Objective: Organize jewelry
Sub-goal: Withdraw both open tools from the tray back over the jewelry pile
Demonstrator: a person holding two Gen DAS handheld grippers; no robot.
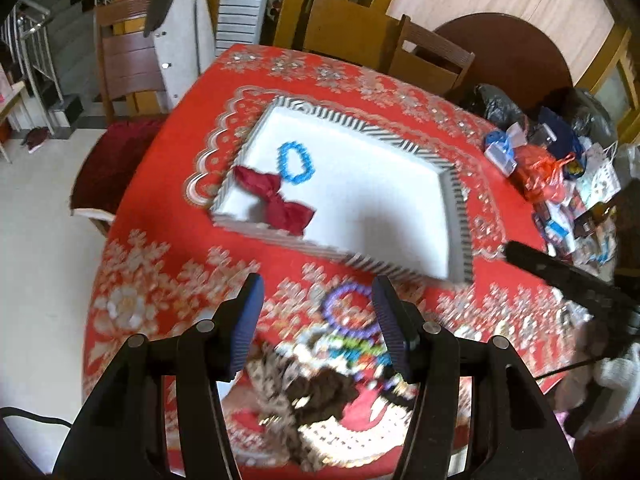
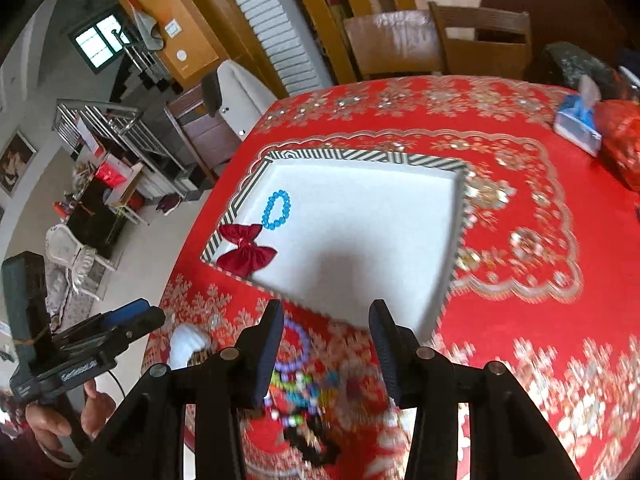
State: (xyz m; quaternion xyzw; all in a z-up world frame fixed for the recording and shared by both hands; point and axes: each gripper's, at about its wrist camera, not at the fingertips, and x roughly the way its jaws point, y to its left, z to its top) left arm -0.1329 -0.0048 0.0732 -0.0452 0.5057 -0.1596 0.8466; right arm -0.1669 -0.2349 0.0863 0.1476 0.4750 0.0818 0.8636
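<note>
A red patterned cloth [image 1: 168, 216] covers the table. On it sits a white tray [image 1: 360, 200] with a black-and-white striped rim, its floor mostly bare. At the tray's left end lie a blue bead bracelet [image 1: 295, 163] and a dark red bow [image 1: 276, 204]. The bow touches the near-left rim and the bracelet lies just beyond it, the two touching or nearly so.

Near the tray's near edge, on the cloth, lies a heap of jewelry [image 1: 344, 360], blurred in both views. A purple bead bracelet [image 1: 348, 312] is the farthest piece of the heap, close to the tray's rim. Green, blue and dark pieces lie mixed nearer; what each one is cannot be told.

The left gripper [image 1: 318, 320] hangs above the heap with its jaws spread wide and nothing between them. Its blue ribbed pads [image 1: 248, 320] frame the purple bracelet in the left wrist view.

The right gripper [image 2: 328, 352] also hangs above the heap, jaws spread and holding nothing. In its view the left gripper shows at the far left edge, held in a hand [image 2: 60, 420], off the table's left side.

At the far right of the table sits a clutter of bags and small boxes [image 1: 560, 176]. Wooden chairs [image 1: 432, 56] stand beyond the table.
</note>
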